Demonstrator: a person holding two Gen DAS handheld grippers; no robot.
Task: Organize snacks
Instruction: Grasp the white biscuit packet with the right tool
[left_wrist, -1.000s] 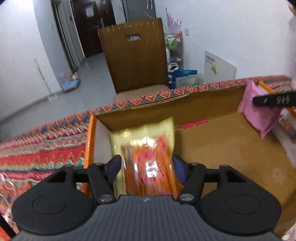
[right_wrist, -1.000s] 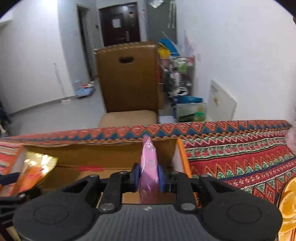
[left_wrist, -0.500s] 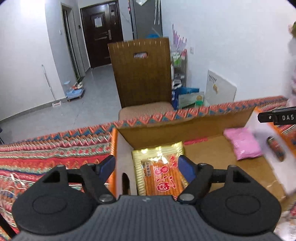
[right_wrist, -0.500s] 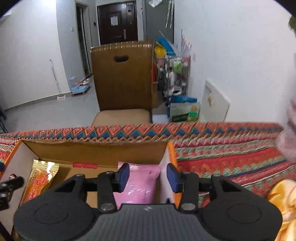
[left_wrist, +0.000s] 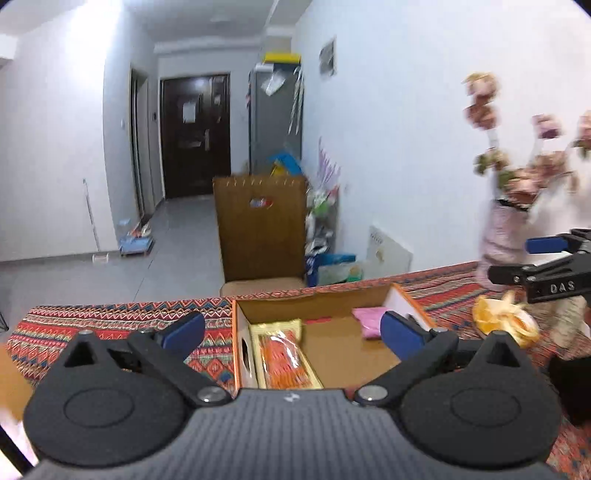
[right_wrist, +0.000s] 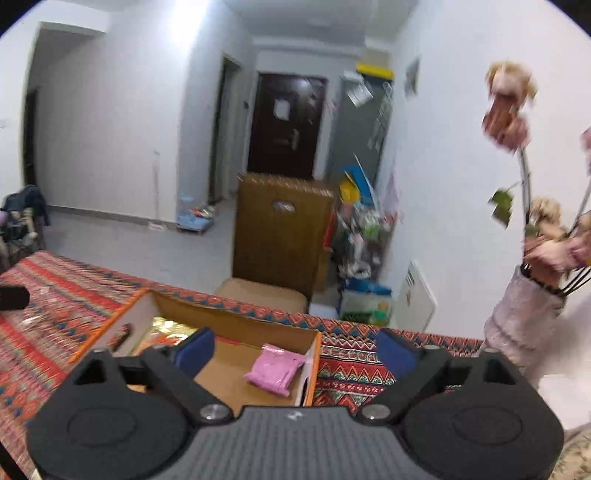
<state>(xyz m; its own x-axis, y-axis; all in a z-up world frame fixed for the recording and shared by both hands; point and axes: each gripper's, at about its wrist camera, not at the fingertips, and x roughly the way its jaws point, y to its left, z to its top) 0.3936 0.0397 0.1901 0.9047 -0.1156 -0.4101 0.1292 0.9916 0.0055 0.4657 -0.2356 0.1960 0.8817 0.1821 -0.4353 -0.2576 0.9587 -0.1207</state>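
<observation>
An open cardboard box (left_wrist: 332, 299) with orange edges sits on the patterned tablecloth. A yellow-orange snack packet (left_wrist: 284, 354) lies in its left side and a pink packet (left_wrist: 365, 321) in its right side. The box (right_wrist: 236, 325), the pink packet (right_wrist: 275, 371) and the yellow packet (right_wrist: 162, 332) also show in the right wrist view. My left gripper (left_wrist: 291, 332) is open and empty, raised above and behind the box. My right gripper (right_wrist: 295, 349) is open and empty, raised above the box's right part. The right gripper also shows at the right edge of the left wrist view (left_wrist: 546, 266).
A yellow snack bag (left_wrist: 506, 323) lies on the cloth to the right of the box. A pink vase with dried flowers (right_wrist: 521, 317) stands at the right. A brown chair (left_wrist: 262, 240) stands behind the table. The tablecloth (right_wrist: 55, 295) stretches to the left.
Both grippers let go of their packets into the box, opened wide, and pulled up and back. The yellow packet and the pink packet now lie in the box.
</observation>
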